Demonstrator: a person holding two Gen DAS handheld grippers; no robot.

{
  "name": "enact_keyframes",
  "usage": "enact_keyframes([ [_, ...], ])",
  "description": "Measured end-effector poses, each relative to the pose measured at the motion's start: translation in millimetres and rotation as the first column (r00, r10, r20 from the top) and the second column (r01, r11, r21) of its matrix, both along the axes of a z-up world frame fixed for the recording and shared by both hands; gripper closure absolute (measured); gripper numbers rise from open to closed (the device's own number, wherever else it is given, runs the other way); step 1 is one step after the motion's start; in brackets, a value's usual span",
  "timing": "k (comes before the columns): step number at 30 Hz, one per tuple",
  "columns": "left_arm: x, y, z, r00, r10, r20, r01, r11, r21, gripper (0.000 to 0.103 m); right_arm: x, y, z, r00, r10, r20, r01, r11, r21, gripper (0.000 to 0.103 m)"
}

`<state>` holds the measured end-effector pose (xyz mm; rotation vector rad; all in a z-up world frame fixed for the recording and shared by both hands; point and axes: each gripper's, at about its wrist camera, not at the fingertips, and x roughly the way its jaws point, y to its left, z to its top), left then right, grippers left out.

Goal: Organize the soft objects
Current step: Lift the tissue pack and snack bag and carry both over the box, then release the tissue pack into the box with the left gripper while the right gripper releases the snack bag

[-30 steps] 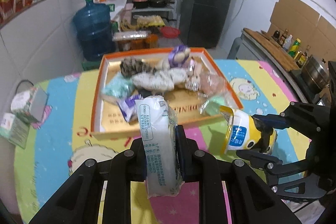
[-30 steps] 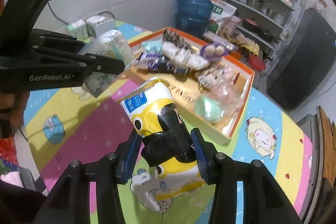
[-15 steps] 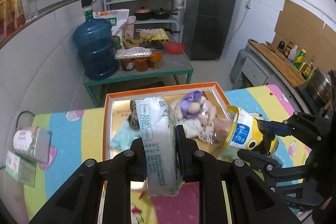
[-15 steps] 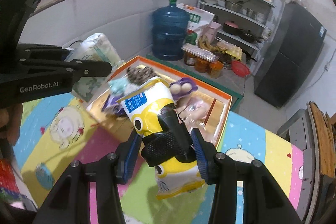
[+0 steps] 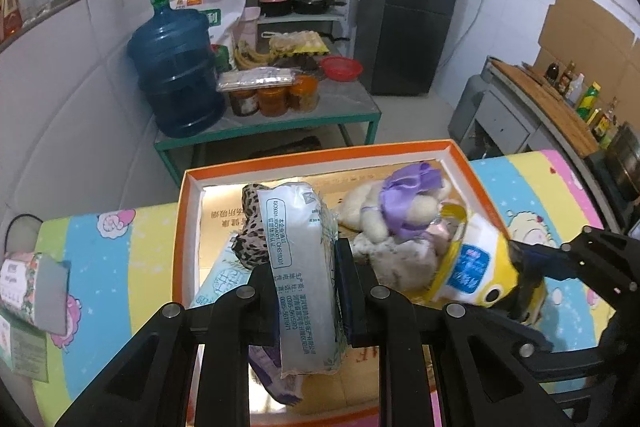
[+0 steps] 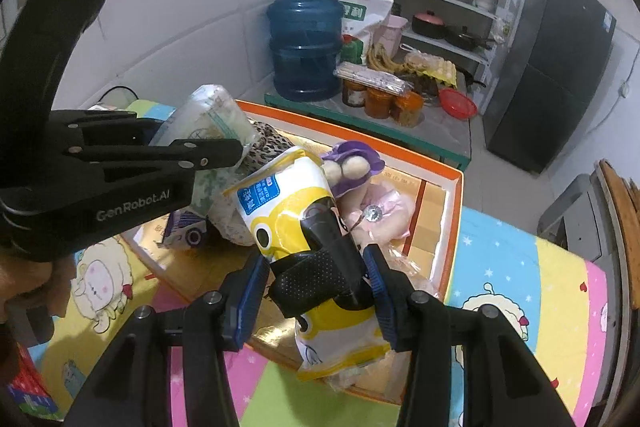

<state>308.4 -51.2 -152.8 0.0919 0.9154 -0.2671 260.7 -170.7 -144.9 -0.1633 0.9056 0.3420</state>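
Moving forward: both claws are now hanging over the orange tray (image 5: 182,211), which is filling more of each view than a second ago.
Writing: "GenRobot.AI" is showing on the left claw's side; "ISO9001" is showing on the white packet.
Left claw (image 5: 306,269): closing tight on the white packet (image 5: 302,267), upright above the tray.
Right claw (image 6: 316,277): clamping the yellow pouch (image 6: 292,203) beside the purple-dressed plush (image 6: 352,167).
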Motion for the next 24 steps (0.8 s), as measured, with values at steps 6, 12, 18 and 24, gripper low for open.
enact_keyframes([
  [6, 3.2, -2.0, -14.8, 1.000, -0.008, 0.011, 0.008, 1.000, 0.016, 0.081, 4.5, -2.3, -9.4, 0.999, -0.029, -0.015, 0.028, 1.000, -0.003, 0.054],
  [12, 4.4, -3.1, -23.6, 1.000, -0.010, 0.016, 0.010, 1.000, 0.024, 0.081, 6.1, 0.3, -16.0, 0.999, -0.047, -0.023, 0.047, 0.999, -0.006, 0.054],
  [18, 4.2, -1.0, -28.4, 1.000, -0.008, 0.018, 0.007, 0.999, 0.031, 0.079, 6.7, 3.3, -17.7, 0.999, -0.051, -0.017, 0.051, 0.999, -0.018, 0.054],
  [24, 2.0, 2.5, -32.8, 1.000, -0.002, 0.017, 0.001, 0.999, 0.037, 0.079, 5.8, 6.8, -18.8, 0.999, -0.051, -0.010, 0.050, 0.998, -0.033, 0.053],
])
